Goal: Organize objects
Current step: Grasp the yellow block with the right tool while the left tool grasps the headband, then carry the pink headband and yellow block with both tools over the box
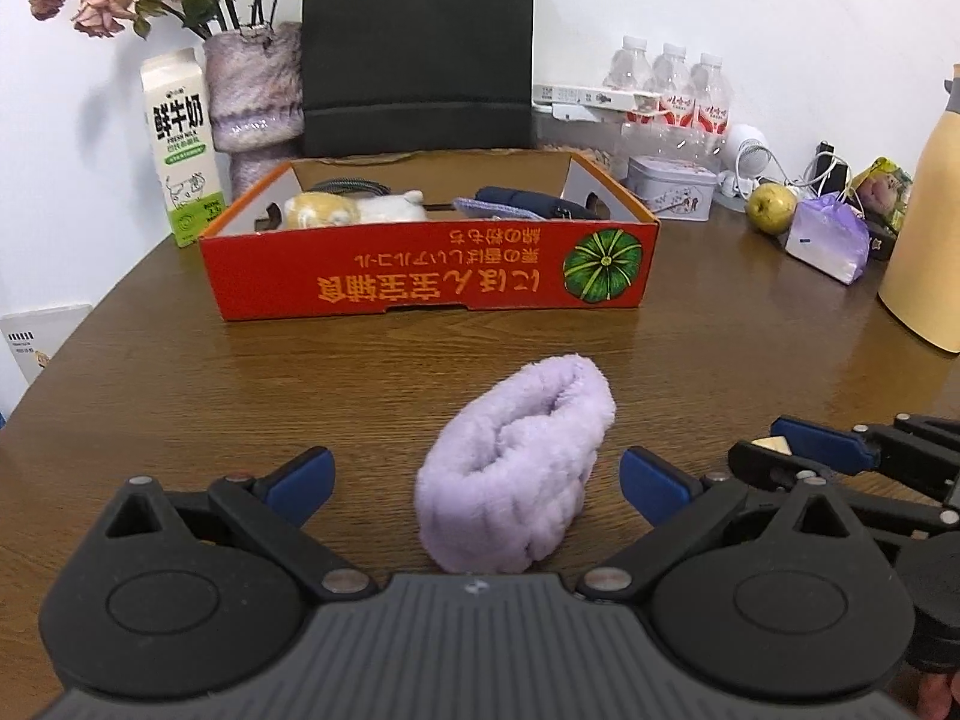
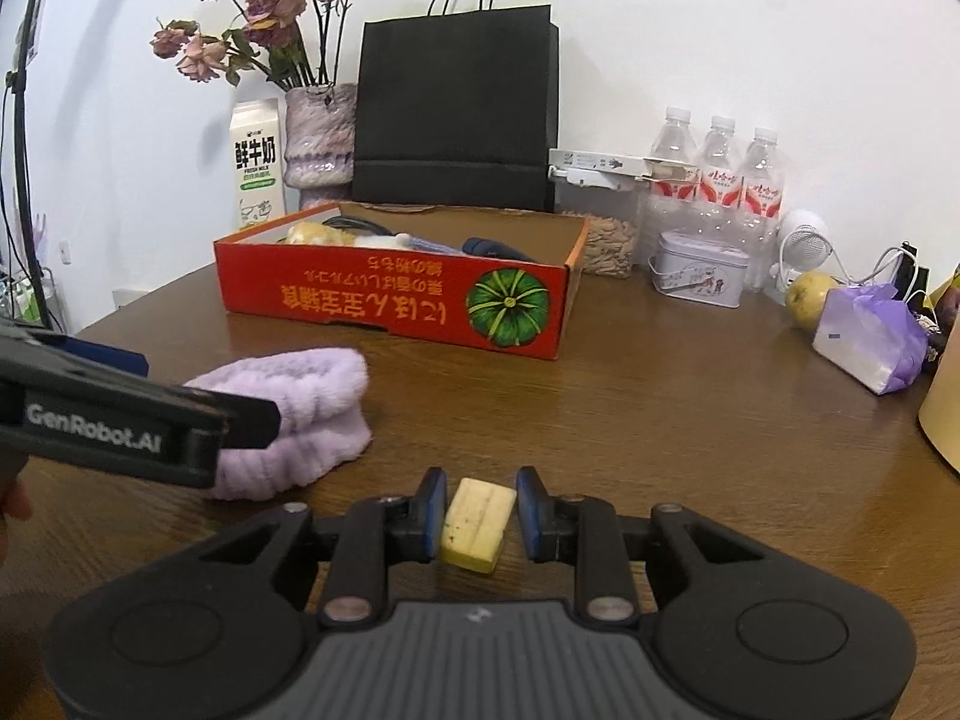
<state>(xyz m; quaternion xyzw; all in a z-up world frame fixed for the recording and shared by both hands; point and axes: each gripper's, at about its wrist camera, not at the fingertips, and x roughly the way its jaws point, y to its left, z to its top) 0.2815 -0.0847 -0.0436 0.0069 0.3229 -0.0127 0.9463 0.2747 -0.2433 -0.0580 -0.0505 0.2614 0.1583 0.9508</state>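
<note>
A rolled lilac fluffy cloth [image 1: 516,468] lies on the brown table [image 1: 180,372] in front of a red cardboard box [image 1: 432,270]. My left gripper [image 1: 477,477] is open, with one blue pad on each side of the cloth and neither touching it. My right gripper [image 2: 482,510] is shut on a small pale yellow block [image 2: 478,522], just right of the cloth [image 2: 300,414]. In the left wrist view the right gripper [image 1: 774,447] shows at the right edge with the block in its tips. The box [image 2: 390,300] holds a plush toy [image 1: 354,210], a dark cable and dark blue items.
Behind the box stand a milk carton [image 1: 180,144], a vase of dried roses [image 1: 255,90] and a black paper bag [image 1: 417,48]. Water bottles [image 1: 672,90], a tin [image 1: 672,186], a pear [image 1: 771,207], a purple bag [image 1: 828,237] and a yellow jug [image 1: 927,240] crowd the right.
</note>
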